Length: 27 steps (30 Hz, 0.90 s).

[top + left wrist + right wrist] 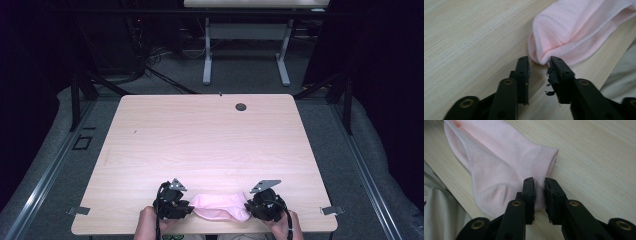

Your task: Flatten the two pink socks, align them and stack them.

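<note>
A pale pink sock lies flat on the wooden table, close to its front edge, stretched between the two grippers. My left gripper is at the sock's left end. In the left gripper view its jaws stand open, and the rounded end of the sock just reaches the gap between their tips. My right gripper is at the sock's right end. Seen in the right gripper view, this gripper stands narrowly open over the ribbed cuff of the sock, with flat fabric showing in the gap.
A person's hands hold both grippers at the table's front edge. A dark cable hole sits near the far edge. Small metal clips stick out at the front corners. A second table stands behind on the grey floor.
</note>
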Each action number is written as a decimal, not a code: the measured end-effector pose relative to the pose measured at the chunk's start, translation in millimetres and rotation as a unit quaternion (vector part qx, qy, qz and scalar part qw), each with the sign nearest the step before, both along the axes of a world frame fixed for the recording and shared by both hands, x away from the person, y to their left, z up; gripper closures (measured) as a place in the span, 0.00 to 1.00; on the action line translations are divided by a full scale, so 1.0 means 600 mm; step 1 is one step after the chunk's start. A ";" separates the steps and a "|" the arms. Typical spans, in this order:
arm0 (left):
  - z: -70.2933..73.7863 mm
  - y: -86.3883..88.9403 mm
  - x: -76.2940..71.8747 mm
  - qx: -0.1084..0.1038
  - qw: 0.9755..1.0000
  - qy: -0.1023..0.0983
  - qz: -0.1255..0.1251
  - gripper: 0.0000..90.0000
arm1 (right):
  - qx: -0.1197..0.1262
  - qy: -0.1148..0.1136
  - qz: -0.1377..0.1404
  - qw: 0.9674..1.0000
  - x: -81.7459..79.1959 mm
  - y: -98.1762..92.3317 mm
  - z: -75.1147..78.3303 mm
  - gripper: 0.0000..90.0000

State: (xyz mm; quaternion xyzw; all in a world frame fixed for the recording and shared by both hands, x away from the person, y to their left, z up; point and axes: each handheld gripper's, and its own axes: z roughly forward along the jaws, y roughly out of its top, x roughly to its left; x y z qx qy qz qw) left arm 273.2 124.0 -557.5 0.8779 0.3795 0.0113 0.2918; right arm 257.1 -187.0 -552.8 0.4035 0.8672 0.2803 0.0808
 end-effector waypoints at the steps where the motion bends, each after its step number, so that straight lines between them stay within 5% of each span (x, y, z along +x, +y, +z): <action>1: 0.001 0.001 0.000 -0.002 1.000 -0.001 0.002 0.66 | -0.004 0.000 0.002 1.000 -0.001 -0.002 0.002 0.81; 6: 0.006 0.008 -0.001 -0.005 1.000 -0.013 0.016 0.42 | 0.007 -0.009 -0.002 1.000 -0.004 -0.007 0.012 0.67; 10: 0.015 0.019 -0.001 -0.011 0.999 -0.023 0.028 0.26 | 0.025 -0.025 -0.012 0.999 -0.007 -0.019 0.025 0.46; 17: 0.032 0.054 -0.002 -0.013 0.997 -0.054 0.058 0.11 | 0.049 -0.051 -0.034 0.997 -0.007 -0.053 0.041 0.16; 22: 0.035 0.097 0.002 -0.014 0.993 -0.071 0.095 0.00 | 0.051 -0.076 -0.074 0.993 -0.001 -0.090 0.050 0.03; 27: 0.030 0.131 0.002 -0.014 0.989 -0.078 0.127 0.00 | 0.041 -0.085 -0.098 0.991 0.004 -0.119 0.047 0.00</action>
